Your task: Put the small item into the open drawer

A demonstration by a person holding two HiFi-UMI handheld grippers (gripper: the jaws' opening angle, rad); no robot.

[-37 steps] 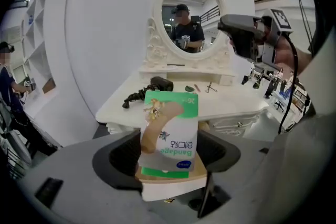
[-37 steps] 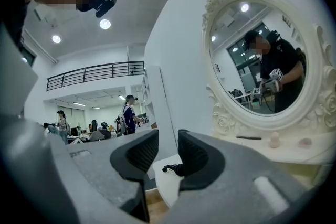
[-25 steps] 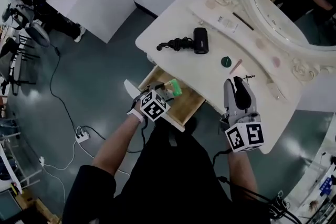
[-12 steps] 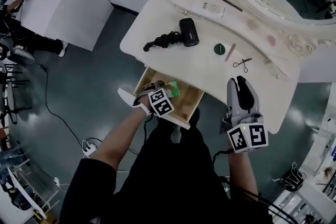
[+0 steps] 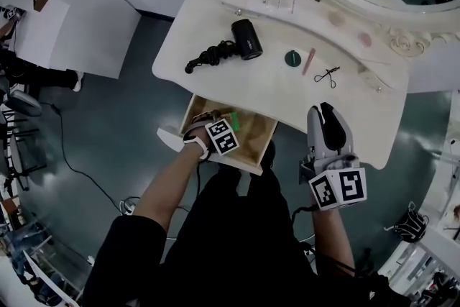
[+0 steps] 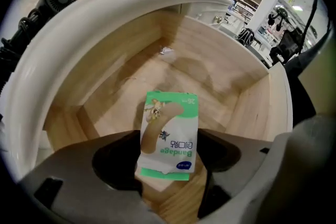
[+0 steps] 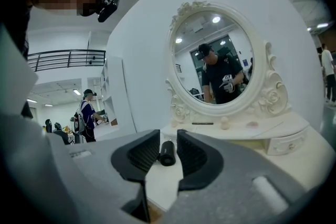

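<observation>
Plainly, the bandage packet (image 6: 169, 136) was a flat, glossy sachet: white in the middle, bright green along its top and bottom edges, printed with a tan plaster strip, a little cartoon figure and blue lettering. The left gripper (image 6: 169, 164) had its jaws closed on the packet's lower end, so the packet stood out straight between the dark pads. It was held inside the mouth of the open drawer (image 6: 131, 86), above the drawer's floor; whether it touched the wood could not be told.

The drawer was a shallow box of pale, matt wood with visible grain and square corners, and a small crumpled silvery scrap (image 6: 167, 51) lay near its back wall. A thick, smooth, rounded white edge of the dressing table (image 5: 215, 32) curved over it.

On the tabletop lay a black cylindrical hair dryer (image 5: 246, 39) with its coiled cord (image 5: 208, 56) beside it. The mirror (image 7: 220, 60) behind was oval, in a white frame carved with roses and scrolls.

The right gripper (image 7: 168, 152), grey with ribbed black pads, hung level over the table's near edge. Its jaws had just been closing, yet a narrow gap remained and nothing was between them.
</observation>
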